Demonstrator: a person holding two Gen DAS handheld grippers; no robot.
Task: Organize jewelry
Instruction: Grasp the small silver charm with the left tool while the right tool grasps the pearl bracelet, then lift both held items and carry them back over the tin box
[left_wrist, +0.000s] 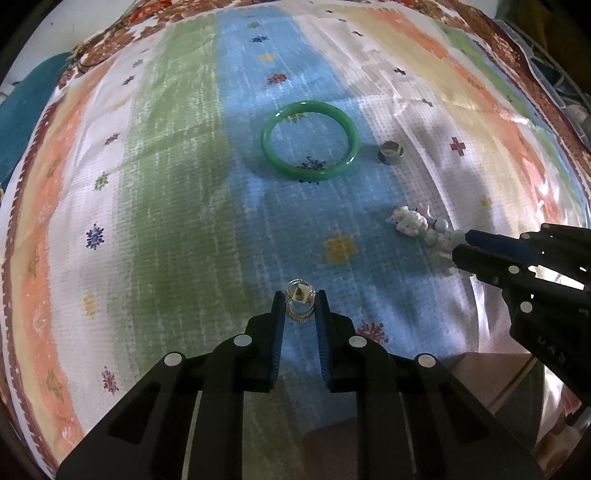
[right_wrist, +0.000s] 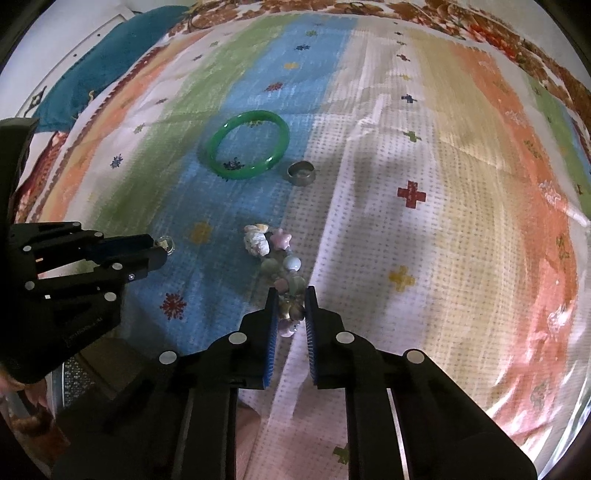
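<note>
My left gripper (left_wrist: 300, 295) points down at the striped cloth (left_wrist: 177, 184), shut on a small cluster of thin silver rings (left_wrist: 300, 303) that sits between its blue pads. In the right wrist view my right gripper (right_wrist: 291, 293) is shut on the near end of a beaded bracelet (right_wrist: 291, 264) with a white cat charm (right_wrist: 255, 242). From the left wrist view the right gripper (left_wrist: 461, 244) shows at the right edge, touching the bracelet (left_wrist: 408, 221). The left gripper (right_wrist: 159, 248) and the rings (right_wrist: 165, 243) appear at the left of the right wrist view.
A green bangle (left_wrist: 310, 176) (right_wrist: 243, 174) lies flat farther back on the blue stripe. Just right of it lies a wide silver band ring (left_wrist: 390, 152) (right_wrist: 301, 172). A teal cloth (right_wrist: 110, 62) lies beyond the far left edge. The cloth's near edge drops off below both grippers.
</note>
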